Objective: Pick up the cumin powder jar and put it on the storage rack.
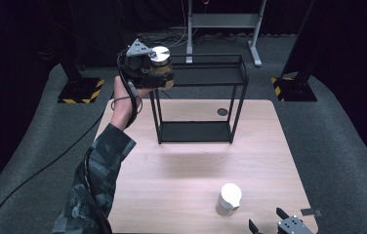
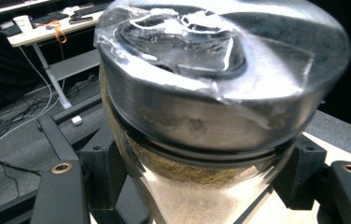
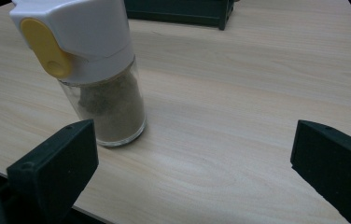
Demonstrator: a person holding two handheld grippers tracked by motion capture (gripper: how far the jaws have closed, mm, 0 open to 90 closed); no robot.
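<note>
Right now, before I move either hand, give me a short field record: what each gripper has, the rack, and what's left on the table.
left gripper: shut on the jar, held up beside the rack's top shelf
jar: glass, silver lid, brownish contents
rack: black, two shelves, at the table's far edge
right gripper: open, fingers spread, holding nothing
shaker: white cap with yellow tab, upright on the table, ahead of the right gripper

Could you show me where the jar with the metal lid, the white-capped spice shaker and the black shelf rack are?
jar with the metal lid point(image 1: 161, 61), high view, on its silver lid.
white-capped spice shaker point(image 3: 110, 109), right gripper view, on its clear body.
black shelf rack point(image 1: 196, 131), high view, on its bottom shelf.
</note>
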